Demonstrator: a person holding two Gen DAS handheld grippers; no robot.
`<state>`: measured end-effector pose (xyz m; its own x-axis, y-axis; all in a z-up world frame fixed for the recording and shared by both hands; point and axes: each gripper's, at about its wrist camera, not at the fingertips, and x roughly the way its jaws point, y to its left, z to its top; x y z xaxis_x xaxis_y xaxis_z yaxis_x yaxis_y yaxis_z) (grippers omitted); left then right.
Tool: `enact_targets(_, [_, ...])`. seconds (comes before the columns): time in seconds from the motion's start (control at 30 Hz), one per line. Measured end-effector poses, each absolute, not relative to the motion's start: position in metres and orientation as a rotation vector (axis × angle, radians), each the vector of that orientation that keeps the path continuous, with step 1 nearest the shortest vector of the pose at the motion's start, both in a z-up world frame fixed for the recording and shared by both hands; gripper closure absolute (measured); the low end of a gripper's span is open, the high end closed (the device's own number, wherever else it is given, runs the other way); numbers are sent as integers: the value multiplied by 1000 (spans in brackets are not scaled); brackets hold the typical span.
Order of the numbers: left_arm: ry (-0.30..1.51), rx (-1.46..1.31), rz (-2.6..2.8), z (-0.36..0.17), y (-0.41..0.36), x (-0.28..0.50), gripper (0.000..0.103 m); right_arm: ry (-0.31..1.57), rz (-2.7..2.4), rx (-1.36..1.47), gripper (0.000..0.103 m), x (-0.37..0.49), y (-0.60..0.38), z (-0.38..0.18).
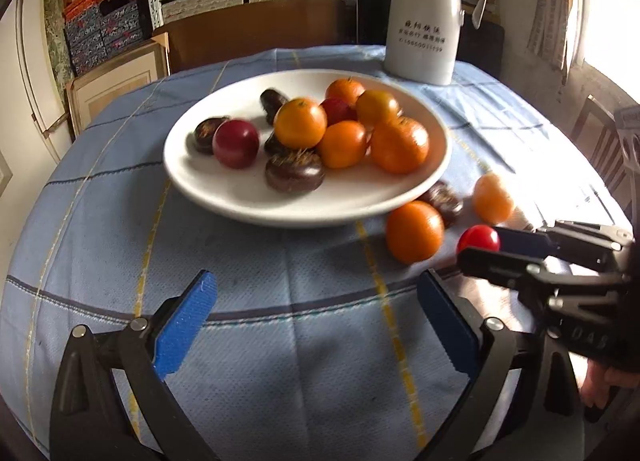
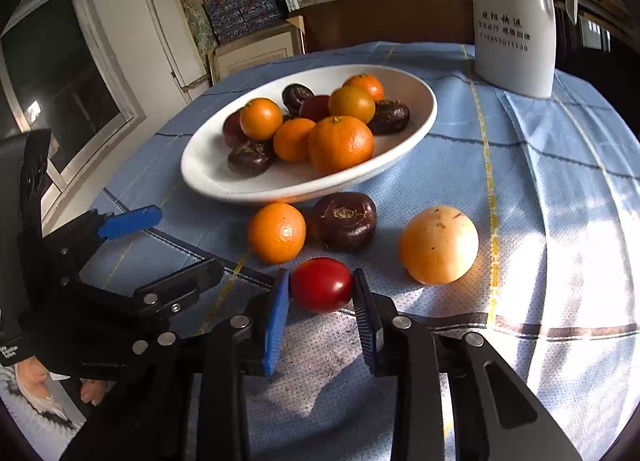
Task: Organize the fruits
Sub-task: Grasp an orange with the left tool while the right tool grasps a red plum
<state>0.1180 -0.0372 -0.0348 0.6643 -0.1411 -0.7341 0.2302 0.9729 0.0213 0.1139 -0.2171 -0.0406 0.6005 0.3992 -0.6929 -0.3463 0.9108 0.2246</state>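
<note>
Red, glossy and slightly oval, the small fruit point(image 2: 321, 284) sits on the cloth-covered surface point(image 2: 560, 189) with our right gripper point(image 2: 321, 289) clamped on it — both ribbed pads touch its flanks in the right wrist view. We read the step in hand as the pick-up of a stray fruit bound for the white bowl point(image 2: 420, 121).

Our left gripper point(image 1: 316, 313) is released, its blue pads spread wide over bare cloth, nothing between them.

Three more fruits lie loose on the cloth near the bowl's rim: an orange mandarin point(image 2: 277, 232), a dark flattened water chestnut point(image 2: 345, 220) just beside it, and a paler orange fruit with brown specks point(image 2: 438, 245) set apart from those two. The bowl already holds a heap of mandarins, dark chestnuts and red fruits.

Next move, as we judge it: lift straight up, carry over the near rim, and set down in a free patch of the bowl. The skin looks smooth and taut, so it may slip or bruise under a hard squeeze. The cloth is a woven blue check with yellow lines; a white jug point(image 2: 514, 21) stands behind.
</note>
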Motion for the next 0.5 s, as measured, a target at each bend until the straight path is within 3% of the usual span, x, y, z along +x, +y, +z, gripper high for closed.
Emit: enact_targets(0.5, [862,98,-197,-44,-72,150,5,738,334,173,71,111,-253,-25])
